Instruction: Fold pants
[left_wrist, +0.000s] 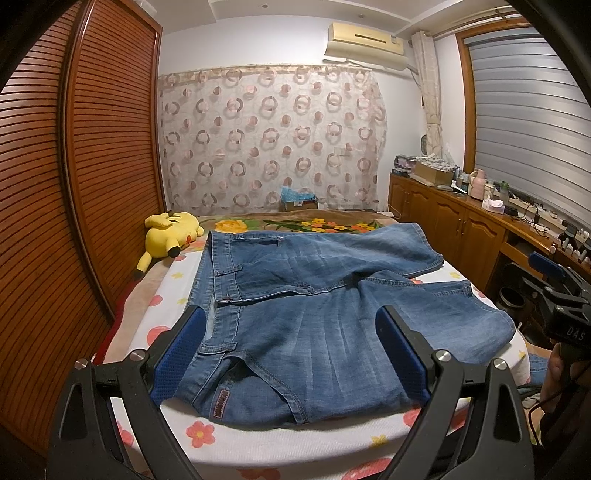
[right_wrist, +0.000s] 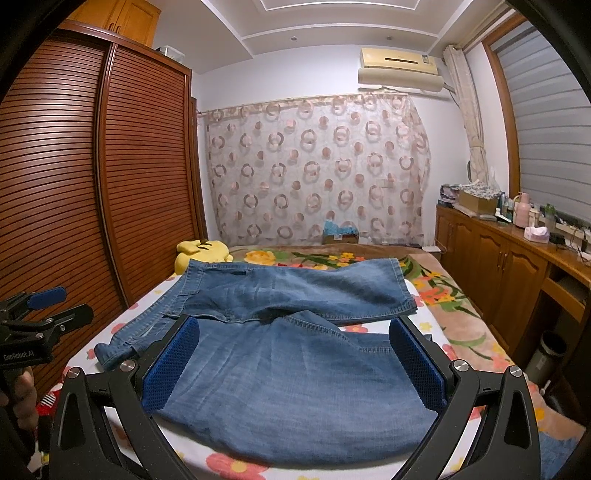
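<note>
Pants: blue denim pants (left_wrist: 314, 295) lie spread flat on the near end of the bed, waistband toward the wardrobe side, the two legs running across toward the cabinet side; the far leg lies partly over the near one where they meet at the crotch.
Bed: bed (left_wrist: 258, 439) covered near the camera by a white sheet with pink and yellow flowers, and farther back by a brown blanket (right_wrist: 461, 325) with large flowers.
Left claw: left claw (left_wrist: 291, 354) hovers low over the waist and hip part of the pants, its two blue-padded fingers (left_wrist: 177, 358) spread wide with denim showing between them; whether the pads touch the cloth cannot be told. It also shows at the left edge of the right wrist view (right_wrist: 48, 306), held in a hand.
Right claw: right claw (right_wrist: 295, 365) sits over the near leg of the pants, its blue pads (right_wrist: 417, 365) spread wide apart on either side of the cloth and gripping nothing. In the left wrist view it appears at the right edge (left_wrist: 554, 284), off the side of the bed.
Plush toy: yellow plush toy (left_wrist: 168, 236) lies on the bed beside the wardrobe, just past the waistband.
Wardrobe: brown slatted wardrobe (left_wrist: 92, 147) runs along the left side of the bed.
Cabinet: wooden cabinet (right_wrist: 509, 258) along the right wall carries bottles, boxes and cables.
Far wall: patterned curtain (right_wrist: 314, 166) with ring motifs hangs below an air conditioner (right_wrist: 400, 68).
</note>
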